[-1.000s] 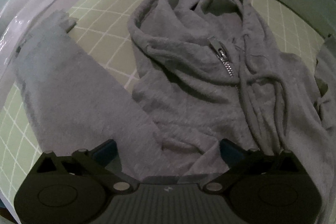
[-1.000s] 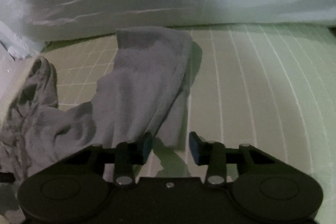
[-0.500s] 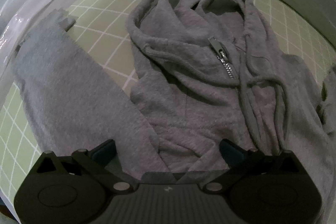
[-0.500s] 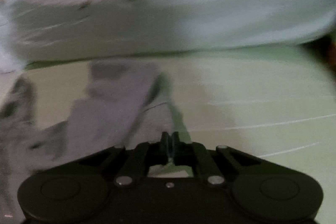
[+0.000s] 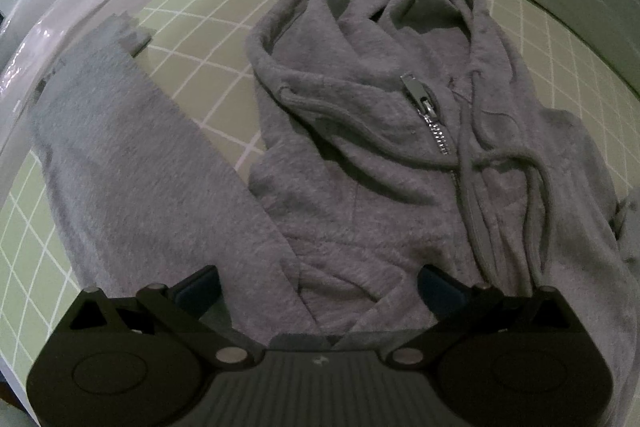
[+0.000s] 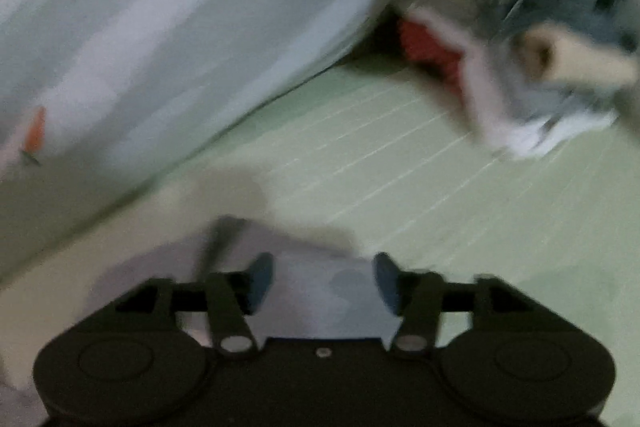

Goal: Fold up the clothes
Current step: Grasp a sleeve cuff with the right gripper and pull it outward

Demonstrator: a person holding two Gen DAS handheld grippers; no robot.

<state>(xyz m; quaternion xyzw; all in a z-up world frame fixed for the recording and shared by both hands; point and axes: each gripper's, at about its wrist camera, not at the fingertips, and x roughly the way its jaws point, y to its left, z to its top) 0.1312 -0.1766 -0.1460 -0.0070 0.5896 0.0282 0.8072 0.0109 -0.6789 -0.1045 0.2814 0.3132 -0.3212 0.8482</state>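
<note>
Count on the bed
One hoodie (image 5: 360,155), one zipper (image 5: 430,119), two tools (image 5: 320,291) (image 6: 324,283) (one per view).

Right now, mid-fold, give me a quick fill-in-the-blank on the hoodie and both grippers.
1. The grey hoodie lies on a green sheet printed with a white ____ pattern.
2. The left gripper has its jaws ____, with hoodie fabric between them.
3. The metal zipper pull sits just below the ____ of the hoodie.
4. The right gripper has its jaws ____.

Missing words: grid; open; hood; open
</note>
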